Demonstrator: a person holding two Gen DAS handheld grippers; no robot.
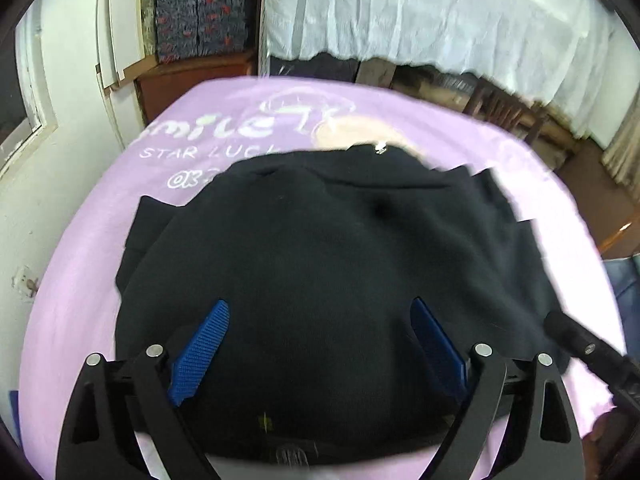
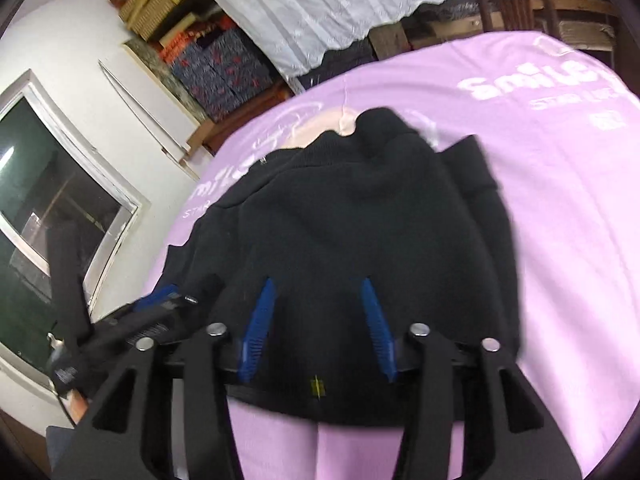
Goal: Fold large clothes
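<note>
left tongs [image 1: 320,344]: nearest the lens in the left wrist view; blue pads [image 1: 200,354] spread wide over the near part of the black garment; nothing pinched between them; whether the tips touch the cloth is hard to tell
right tongs [image 2: 318,328]: blue pads [image 2: 258,330] about half apart above the near hem; nothing gripped; from the left wrist view only a dark, blurred piece of them shows at the right edge
black garment [image 1: 332,264]: lies in a folded heap on the purple bedsheet, near the front edge of the bed; a small yellow tag [image 2: 318,386] sits near the near hem; a bright metal bit [image 1: 380,147] shows at the far edge, too small to name; folds and seams are lost in the dark cloth and blur
sleeve [image 1: 144,220]: a dark flap juts out at the left of the heap; its end is hidden beneath the heap
purple bedsheet [image 1: 80,272]: white lettering partly covered by the garment; only "smile" and "star luc" read clearly; a pale round print is half hidden behind the far edge
background: white curtain [image 1: 420,12] and patterned boxes [image 1: 200,12] on a shelf, both smeared; window [image 2: 48,208] dark, cut off by the lens rim
</note>
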